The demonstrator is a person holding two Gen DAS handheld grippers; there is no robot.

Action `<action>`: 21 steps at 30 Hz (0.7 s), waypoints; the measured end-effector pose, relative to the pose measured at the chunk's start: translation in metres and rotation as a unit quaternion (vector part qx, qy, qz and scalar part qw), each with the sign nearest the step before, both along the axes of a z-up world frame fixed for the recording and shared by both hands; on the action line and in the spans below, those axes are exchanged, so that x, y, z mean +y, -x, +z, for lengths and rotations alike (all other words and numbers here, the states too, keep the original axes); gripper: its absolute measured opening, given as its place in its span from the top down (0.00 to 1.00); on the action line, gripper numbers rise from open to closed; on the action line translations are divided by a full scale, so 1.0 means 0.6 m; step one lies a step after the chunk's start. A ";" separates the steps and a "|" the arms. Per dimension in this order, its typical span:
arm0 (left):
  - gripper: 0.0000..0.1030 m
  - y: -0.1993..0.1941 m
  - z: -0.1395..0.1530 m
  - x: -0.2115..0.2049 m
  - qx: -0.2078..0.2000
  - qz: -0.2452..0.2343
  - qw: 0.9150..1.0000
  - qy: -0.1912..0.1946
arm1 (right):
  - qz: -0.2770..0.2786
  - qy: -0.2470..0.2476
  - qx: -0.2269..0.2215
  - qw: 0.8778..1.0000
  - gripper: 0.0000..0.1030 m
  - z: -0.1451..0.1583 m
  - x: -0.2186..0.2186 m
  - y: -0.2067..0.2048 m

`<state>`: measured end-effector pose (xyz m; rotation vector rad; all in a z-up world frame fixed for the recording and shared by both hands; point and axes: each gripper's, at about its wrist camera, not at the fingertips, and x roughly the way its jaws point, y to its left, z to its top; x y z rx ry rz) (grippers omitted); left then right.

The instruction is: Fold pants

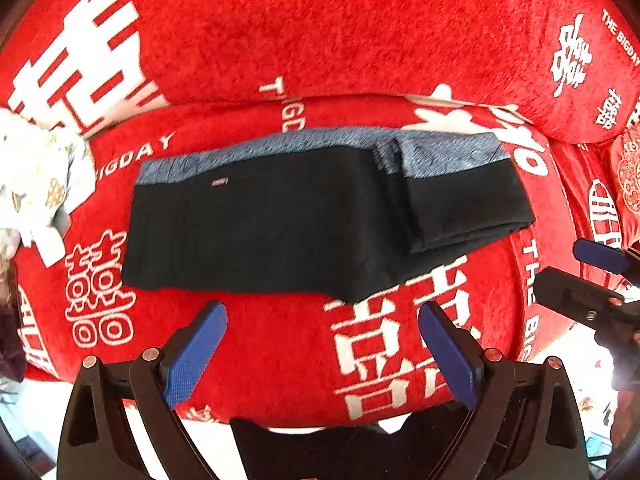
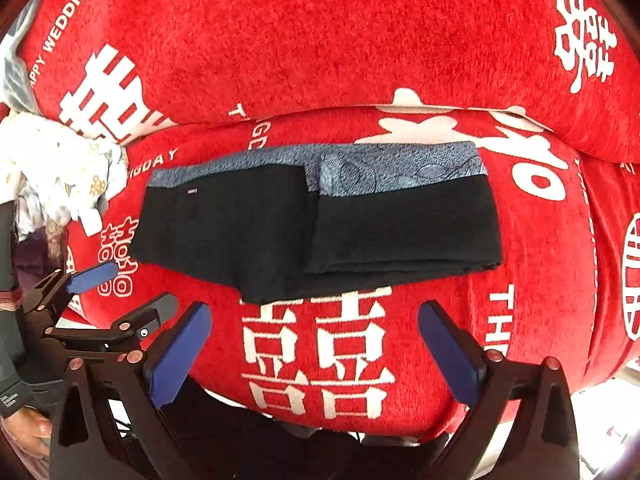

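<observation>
The black pants (image 1: 280, 224) with a blue-grey patterned waistband lie folded into a flat rectangle on a red sofa seat; the right part is a doubled layer on top. They also show in the right wrist view (image 2: 320, 224). My left gripper (image 1: 322, 312) is open and empty, held just in front of the pants' near edge. My right gripper (image 2: 314, 312) is open and empty, also just short of the near edge. Each gripper shows at the side of the other's view: the right gripper (image 1: 576, 272), the left gripper (image 2: 128, 284).
The red sofa cover (image 1: 280, 352) with white characters spans seat and backrest (image 2: 320, 40). A crumpled white patterned cloth (image 1: 36, 176) lies at the left of the pants, and also shows in the right wrist view (image 2: 60, 168). A red cushion (image 1: 580, 72) sits at far right.
</observation>
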<state>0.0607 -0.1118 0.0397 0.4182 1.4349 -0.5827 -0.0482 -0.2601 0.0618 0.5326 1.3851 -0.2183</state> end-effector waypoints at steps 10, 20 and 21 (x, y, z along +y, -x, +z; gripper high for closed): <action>0.06 -0.008 0.006 0.037 0.005 0.016 1.000 -0.003 | -0.034 -0.019 0.055 0.998 0.00 -0.010 0.005 0.024; 0.06 -0.017 0.007 0.039 0.000 0.022 1.000 0.006 | -0.033 -0.009 0.070 0.997 0.00 -0.004 0.003 0.026; 0.06 -0.018 0.007 0.041 0.001 0.024 1.000 0.007 | -0.034 -0.010 0.072 0.997 0.00 -0.005 0.005 0.026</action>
